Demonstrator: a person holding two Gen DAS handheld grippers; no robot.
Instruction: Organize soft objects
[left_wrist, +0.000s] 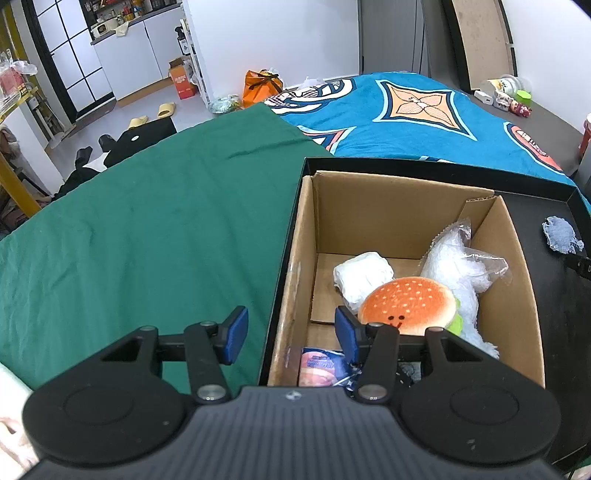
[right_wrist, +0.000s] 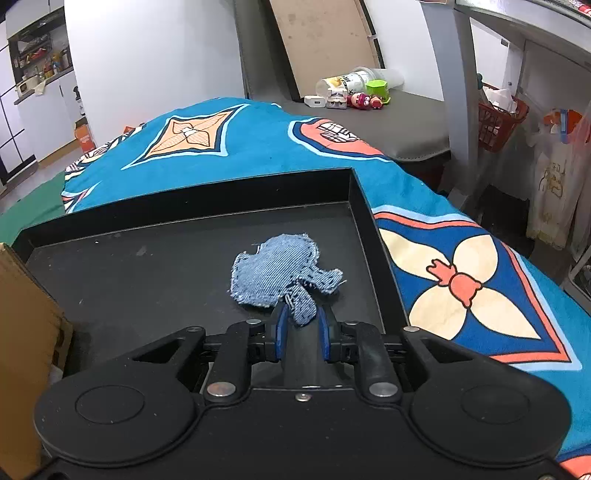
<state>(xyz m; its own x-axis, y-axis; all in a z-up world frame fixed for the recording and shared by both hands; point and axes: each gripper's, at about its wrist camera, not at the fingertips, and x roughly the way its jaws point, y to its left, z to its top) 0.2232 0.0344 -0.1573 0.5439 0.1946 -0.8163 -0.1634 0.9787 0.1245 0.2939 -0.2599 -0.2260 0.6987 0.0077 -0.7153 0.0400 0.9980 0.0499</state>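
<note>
A cardboard box (left_wrist: 517, 295) stands in a black tray (left_wrist: 539, 218). Inside it lie a plush burger (left_wrist: 406, 304), a white bundle (left_wrist: 364, 277), a clear bag of white stuffing (left_wrist: 454, 266) and a blue-pink packet (left_wrist: 321, 365). My left gripper (left_wrist: 291, 334) is open and empty, straddling the box's left wall. A denim patch toy (right_wrist: 277, 275) lies on the tray (right_wrist: 147, 266); it also shows in the left wrist view (left_wrist: 559, 234). My right gripper (right_wrist: 302, 325) has its fingers narrowly apart around the denim toy's near limb, which lies between them.
The tray sits on a blue patterned cloth (right_wrist: 258, 144) next to a green cloth (left_wrist: 147, 221). Small toys and a cup (right_wrist: 354, 92) stand on a grey surface behind. A red basket (right_wrist: 498, 122) hangs at the right. Slippers (left_wrist: 151, 114) lie on the floor.
</note>
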